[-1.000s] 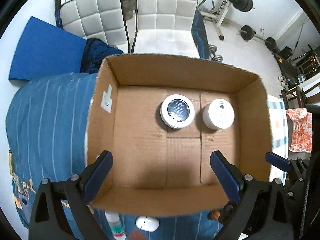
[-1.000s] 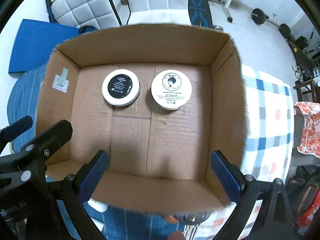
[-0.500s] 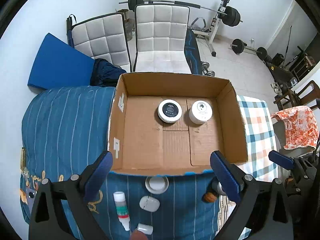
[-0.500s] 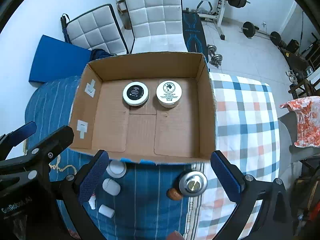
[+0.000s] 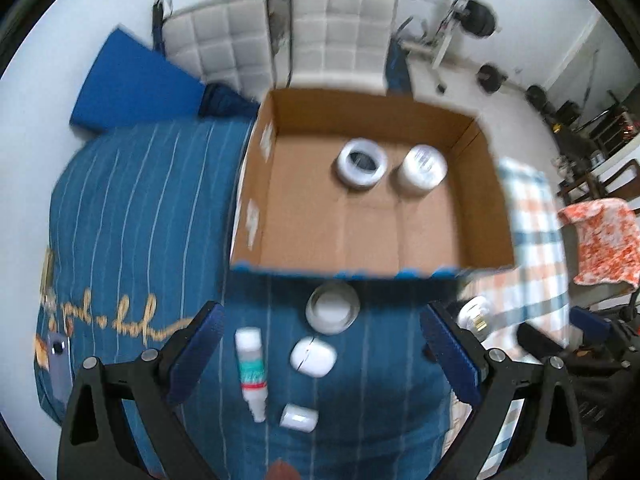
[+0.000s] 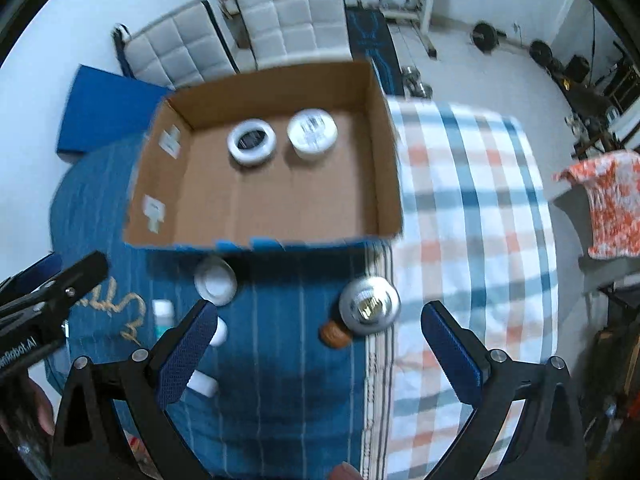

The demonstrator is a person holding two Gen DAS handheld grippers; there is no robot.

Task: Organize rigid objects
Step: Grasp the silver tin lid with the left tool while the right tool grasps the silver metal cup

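On the bed's blue striped cover point(image 5: 132, 216) sits an open cardboard box point(image 5: 486, 200), holding a black-topped white jar point(image 5: 362, 163) with a white cream jar point(image 5: 423, 171) just at its 3 o'clock. Below the box, at 6 o'clock, lie a shallow white tub point(image 5: 332, 311), a white earbud case point(image 5: 313, 357), a dropper bottle point(image 5: 251, 372) and a small white cap point(image 5: 299, 417). A silver-lidded jar point(image 6: 369, 305) stands beside the checked cloth point(image 6: 472, 216). The left gripper point(image 5: 322, 354) and right gripper point(image 6: 318, 354) both hover with jaws spread wide, holding nothing.

White quilted chairs point(image 5: 336, 36), blue mat point(image 5: 132, 88), barbell weights point(image 6: 512, 42), orange-patterned cloth point(image 5: 600, 240).
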